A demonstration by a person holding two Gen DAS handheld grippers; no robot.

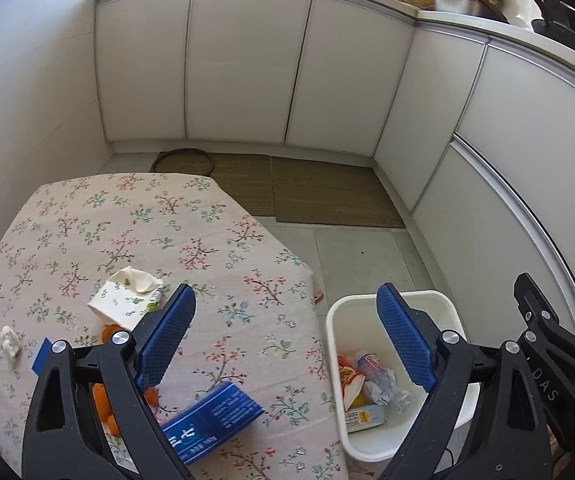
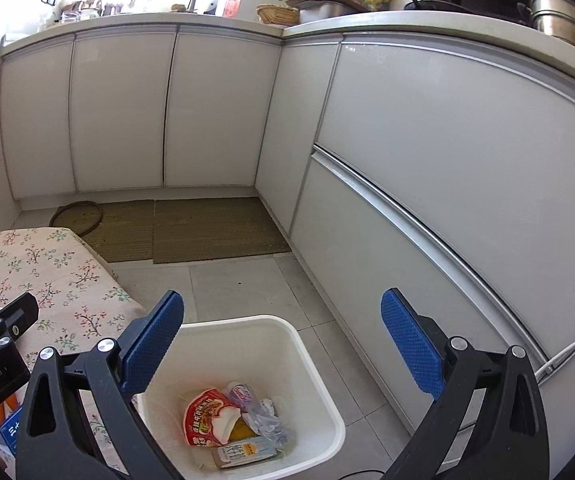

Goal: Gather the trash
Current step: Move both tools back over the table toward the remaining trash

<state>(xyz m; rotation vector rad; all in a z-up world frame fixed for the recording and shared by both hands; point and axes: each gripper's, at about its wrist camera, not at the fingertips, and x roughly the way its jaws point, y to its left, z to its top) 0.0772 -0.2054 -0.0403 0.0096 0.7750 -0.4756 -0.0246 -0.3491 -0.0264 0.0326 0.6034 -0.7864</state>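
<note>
With the white bin (image 2: 319, 364) on the floor beside the table's (image 1: 223, 240) right edge already holding wrappers, both the left gripper (image 1: 283, 340) and right gripper (image 2: 283, 348) stand apart and empty, so fetching comes next, probably the blue box (image 1: 215, 416) at the table's near edge.

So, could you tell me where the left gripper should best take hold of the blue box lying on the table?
Probably across its two long sides, coming down from above. The blue box lies flat on the tablecloth, so its broad face offers no grip. The left gripper is open, likely wide enough for the narrower span.
</note>
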